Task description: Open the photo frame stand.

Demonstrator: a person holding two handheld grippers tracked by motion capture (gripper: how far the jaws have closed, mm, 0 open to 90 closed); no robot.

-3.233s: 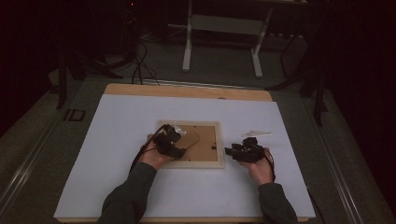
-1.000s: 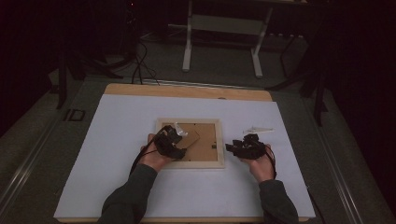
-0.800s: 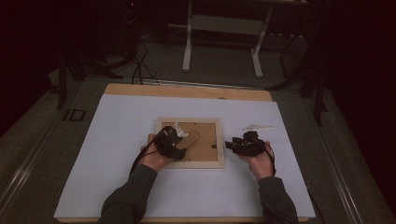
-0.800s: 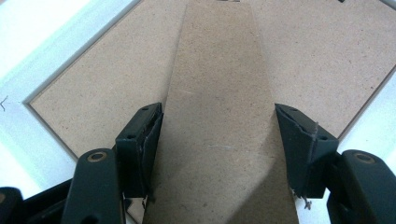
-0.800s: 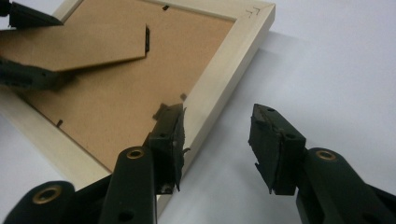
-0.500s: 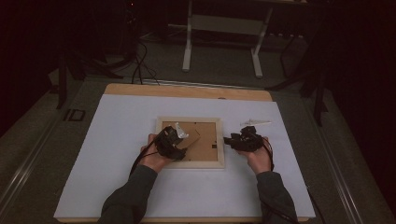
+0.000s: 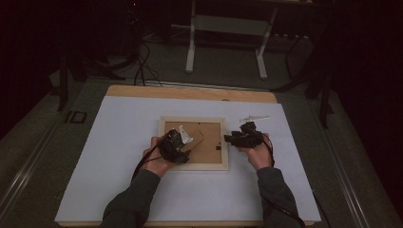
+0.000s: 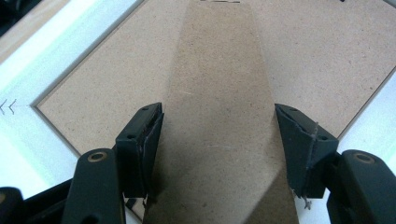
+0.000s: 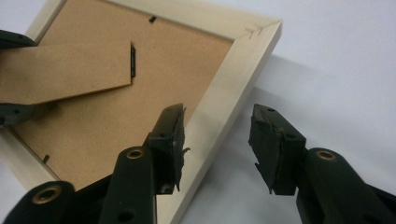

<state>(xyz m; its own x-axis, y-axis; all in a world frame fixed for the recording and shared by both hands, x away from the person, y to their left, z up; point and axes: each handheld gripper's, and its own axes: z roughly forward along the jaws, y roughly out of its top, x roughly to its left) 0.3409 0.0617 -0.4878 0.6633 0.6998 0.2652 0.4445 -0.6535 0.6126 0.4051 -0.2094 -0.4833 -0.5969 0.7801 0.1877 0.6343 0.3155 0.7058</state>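
Two grippers work on the picture frame [image 7: 193, 143], which lies face down mid-table. Left gripper [image 8: 217, 140]: jaws straddle the hinged stand [image 8: 219, 116]; contact unclear. Right gripper [image 9: 217, 144]: jaws apart, straddling the frame's side rail, holding nothing.

Looks like a lab or recording studio, not a home. Wooden table [image 7: 190, 92] covered with a white sheet [image 7: 119, 142], lit from above, everything around it dark. Beyond the table: loose cables [image 7: 142, 71] on a grey floor and a white metal stand [image 7: 225, 28]. A floor rail [image 7: 28, 156] runs left of the table.
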